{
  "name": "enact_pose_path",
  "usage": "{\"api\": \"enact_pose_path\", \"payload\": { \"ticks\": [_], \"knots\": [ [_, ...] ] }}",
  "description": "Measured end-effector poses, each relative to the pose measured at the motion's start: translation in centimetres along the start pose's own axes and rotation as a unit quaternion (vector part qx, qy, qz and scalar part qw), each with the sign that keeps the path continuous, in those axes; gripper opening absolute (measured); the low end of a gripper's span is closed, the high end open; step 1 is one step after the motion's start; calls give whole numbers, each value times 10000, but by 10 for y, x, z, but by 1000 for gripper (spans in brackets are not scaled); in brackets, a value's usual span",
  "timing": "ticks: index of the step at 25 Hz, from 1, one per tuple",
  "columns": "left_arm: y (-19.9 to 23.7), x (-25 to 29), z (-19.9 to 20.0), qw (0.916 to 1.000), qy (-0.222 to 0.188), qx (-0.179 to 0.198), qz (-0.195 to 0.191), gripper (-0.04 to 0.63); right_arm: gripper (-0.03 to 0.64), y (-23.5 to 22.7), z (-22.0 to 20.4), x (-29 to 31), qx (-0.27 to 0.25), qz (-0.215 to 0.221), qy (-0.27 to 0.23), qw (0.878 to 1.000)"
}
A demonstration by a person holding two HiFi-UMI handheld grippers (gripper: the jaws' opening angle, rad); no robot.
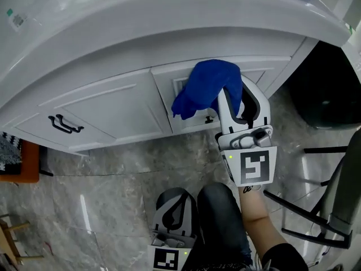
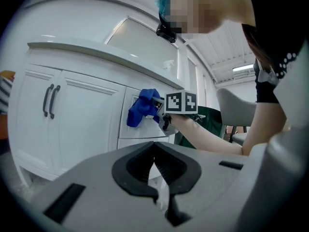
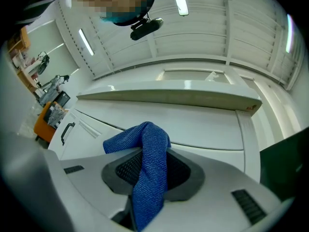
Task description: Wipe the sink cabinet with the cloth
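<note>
Grey marbled floor (image 1: 107, 185) runs up to the white sink cabinet (image 1: 113, 103), and all the action is on the cabinet's front. The right claw (image 1: 237, 95) is up at the cabinet's drawer panel, just under the tabletop (image 1: 169, 33) rim and to the right of the cabinet's two black door handles (image 1: 65, 124). It's clamped on the blue cloth (image 3: 147, 149). From the right gripper view, the cloth runs as a long strip straight out along the jaws, then folds over at the tip and flops to the left. From the head view, that loose bunch hangs down across the drawer front and looks pressed to it.

The left claw (image 2: 155, 158) hangs low, well out from the cabinet. Its jaws are drawn together with nothing between them.

Each claw's cube shows black-and-white square markers. A small label (image 1: 17, 20) sits on the tabletop above the cabinet's left end, too small to read.
</note>
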State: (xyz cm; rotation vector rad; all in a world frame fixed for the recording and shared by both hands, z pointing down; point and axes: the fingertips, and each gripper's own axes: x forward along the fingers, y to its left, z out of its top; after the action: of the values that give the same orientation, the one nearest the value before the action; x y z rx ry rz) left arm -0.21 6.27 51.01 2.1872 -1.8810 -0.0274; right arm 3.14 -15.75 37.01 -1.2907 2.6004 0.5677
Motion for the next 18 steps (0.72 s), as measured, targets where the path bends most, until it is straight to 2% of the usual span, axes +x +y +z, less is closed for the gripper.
{"api": "enact_pose_path", "payload": {
  "ticks": [4,8,12,18],
  "knots": [
    [-14,-1,3,9991,-66,114,391,5,107,-1,2,-1,97,218,-212,9995],
    [-49,1,44,9979,-255,307,516,5,107,-2,2,-2,212,538,23,9983],
    [-72,5,58,9984,-281,382,296,5,107,-2,4,-2,353,590,106,9976],
    [-66,29,30,9994,-132,270,-153,5,107,-2,1,-4,169,527,-98,9984]
  ]
}}
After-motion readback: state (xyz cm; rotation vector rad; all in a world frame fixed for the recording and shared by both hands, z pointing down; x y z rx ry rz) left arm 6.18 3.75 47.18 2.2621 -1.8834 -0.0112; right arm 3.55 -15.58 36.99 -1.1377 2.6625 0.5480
